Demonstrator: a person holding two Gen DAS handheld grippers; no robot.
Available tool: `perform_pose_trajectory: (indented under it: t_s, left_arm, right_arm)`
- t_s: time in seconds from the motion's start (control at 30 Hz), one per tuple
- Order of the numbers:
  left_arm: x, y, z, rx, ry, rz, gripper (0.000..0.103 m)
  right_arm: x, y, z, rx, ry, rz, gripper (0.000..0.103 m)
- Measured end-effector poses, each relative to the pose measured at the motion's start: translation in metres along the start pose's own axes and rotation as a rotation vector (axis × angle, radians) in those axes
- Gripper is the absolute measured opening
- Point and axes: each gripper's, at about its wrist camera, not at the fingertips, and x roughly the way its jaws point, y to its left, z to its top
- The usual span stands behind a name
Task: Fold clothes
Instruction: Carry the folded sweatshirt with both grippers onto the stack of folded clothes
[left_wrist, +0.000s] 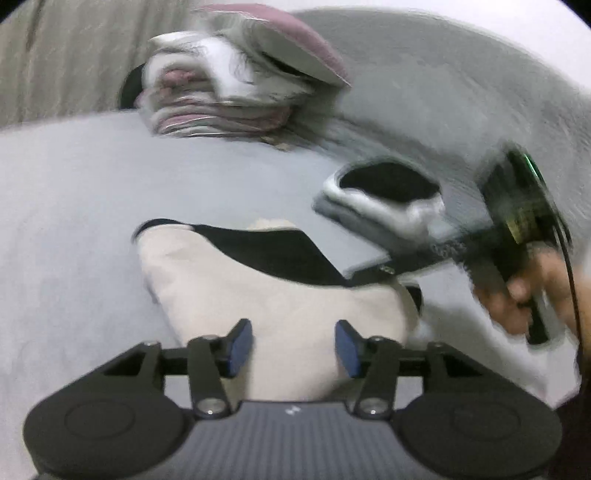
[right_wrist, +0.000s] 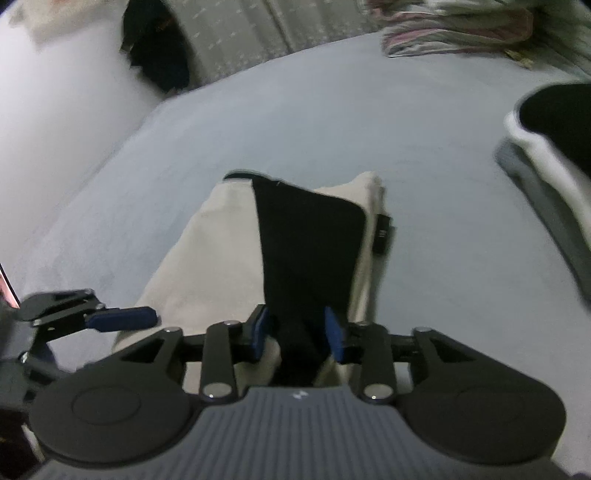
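1. Left gripper (left_wrist: 293, 345): fingers spread wide, over the near edge of the cream garment (left_wrist: 280, 314), gripping nothing.
2. Right gripper (right_wrist: 295, 332): fingers parted around a bunched black panel (right_wrist: 306, 240); contact unclear.
3. Garment lies on the grey bed (right_wrist: 332, 122), long axis running away from the right gripper.

Folded stack (right_wrist: 546, 155) blocks right; bedsheet (right_wrist: 295, 122) ahead lies open.

Probably a home bedroom: bed sheet (right_wrist: 295, 122), stacked clothes (left_wrist: 207, 107)
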Motion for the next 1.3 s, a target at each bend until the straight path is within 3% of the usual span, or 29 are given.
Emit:
perform_pose_trajectory:
  t_s: [0.1, 0.27, 0.43, 0.5, 0.57, 0.67, 0.73, 0.77, 0.8, 0.87, 1.1, 1.3]
  left_arm:
    - [0.002, 0.029, 0.009, -0.147, -0.02, 0.009, 0.065]
    - [0.035, 0.067, 0.012, -0.367, 0.012, 0.026, 0.067]
    - [0.08, 0.089, 0.021, -0.5, 0.023, 0.023, 0.067]
    - [0.093, 0.096, 0.025, -0.546, 0.004, 0.013, 0.067]
    - [0.104, 0.098, 0.029, -0.574, -0.009, -0.003, 0.065]
    - [0.115, 0.099, 0.032, -0.585, -0.018, -0.005, 0.057]
    - [0.118, 0.099, 0.03, -0.59, -0.013, 0.004, 0.036]
    - [0.118, 0.099, 0.029, -0.595, -0.012, 0.005, 0.03]
    - [0.117, 0.1, 0.027, -0.612, -0.016, 0.0, 0.023]
    - [0.11, 0.101, 0.024, -0.645, -0.04, -0.007, 0.02]
    - [0.088, 0.064, 0.061, -0.626, -0.143, -0.055, 0.019]
    - [0.107, 0.0, 0.137, -0.552, -0.224, -0.147, 0.019]
  right_arm:
    - [-0.007, -0.007, -0.003, 0.019, 0.007, -0.017, 0.068]
    - [-0.004, -0.026, -0.01, 0.17, 0.05, 0.088, 0.076]
    - [-0.019, -0.036, -0.02, 0.322, 0.088, 0.129, 0.078]
    - [-0.028, -0.035, -0.023, 0.347, 0.067, 0.14, 0.085]
    - [-0.031, -0.032, -0.03, 0.359, 0.059, 0.153, 0.101]
    - [-0.017, -0.022, -0.039, 0.336, 0.074, 0.137, 0.102]
    - [-0.003, -0.013, -0.045, 0.284, 0.043, 0.079, 0.098]
    - [0.002, -0.007, -0.048, 0.251, 0.014, 0.054, 0.089]
    - [0.002, -0.005, -0.046, 0.238, 0.006, 0.054, 0.068]
    - [0.0, -0.002, -0.041, 0.218, 0.0, 0.063, 0.05]
    - [-0.02, 0.005, -0.018, 0.153, -0.042, 0.085, 0.042]
    - [-0.088, -0.024, 0.034, 0.156, -0.142, 0.108, 0.042]
